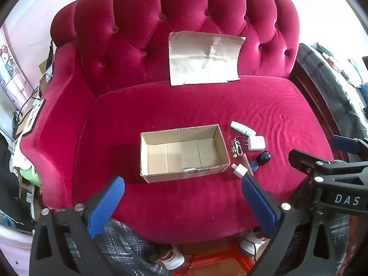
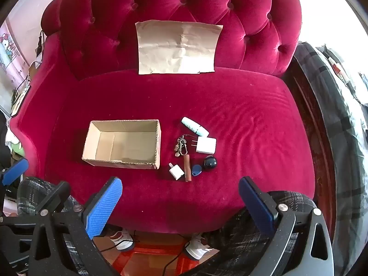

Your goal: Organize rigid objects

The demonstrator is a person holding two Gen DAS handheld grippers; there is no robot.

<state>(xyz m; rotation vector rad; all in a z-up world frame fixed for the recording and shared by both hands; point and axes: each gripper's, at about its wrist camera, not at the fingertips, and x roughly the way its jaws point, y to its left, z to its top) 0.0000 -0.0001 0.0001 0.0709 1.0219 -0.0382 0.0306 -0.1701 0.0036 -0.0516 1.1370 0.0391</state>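
velvet sofa (image 2: 230, 115), matt cardboard box (image 2: 122, 162)

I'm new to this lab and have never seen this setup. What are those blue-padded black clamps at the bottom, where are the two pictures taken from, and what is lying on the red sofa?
They are hand-held grippers, one in each of a person's hands, each with a camera looking along its fingers. One picture is from the left gripper, the other from the right gripper. Both are open and hold nothing. On the red sofa sits an open cardboard box. Beside it lie two white chargers, a keychain, a pale tube, a brown stick, a blue tag and a dark round object.
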